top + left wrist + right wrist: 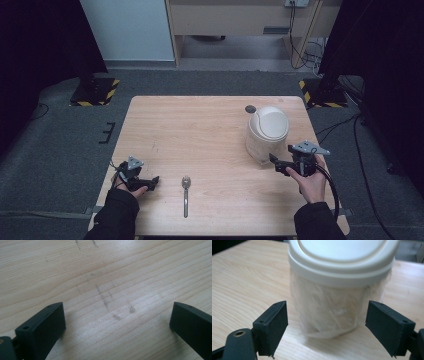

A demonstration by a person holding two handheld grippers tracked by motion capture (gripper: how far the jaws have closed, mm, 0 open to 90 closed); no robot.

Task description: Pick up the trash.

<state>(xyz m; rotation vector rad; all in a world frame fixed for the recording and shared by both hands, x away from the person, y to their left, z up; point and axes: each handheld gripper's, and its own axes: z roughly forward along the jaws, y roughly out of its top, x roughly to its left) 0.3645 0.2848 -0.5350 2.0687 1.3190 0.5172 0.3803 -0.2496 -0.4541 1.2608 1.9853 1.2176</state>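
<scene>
The small white bin (337, 290) stands upright on the table (200, 130), just ahead of the right gripper (327, 325), whose jaws stand wide apart on either side of its lower body without touching it, so the gripper is released and holds nothing. The bin wears a broad, domed white lid (271, 121), and a thin, crinkled translucent liner wraps the body below it. It looks like light plastic: stiff enough to take a squeeze, but likely to slide or tip if pushed low on one side. The liner is soft and probably slippery, so pads closing over it may shift against the wall. The body, just under the lid's rim, looks the surest place to take hold, since the rim overhangs and would stop the bin slipping down. No brand, label or writing can be read on it.

Farther off to that gripper's left lies a metal spoon (185, 192), and beyond it the left gripper (150, 182) rests low over bare wood, its jaws likewise spread with nothing between them
</scene>
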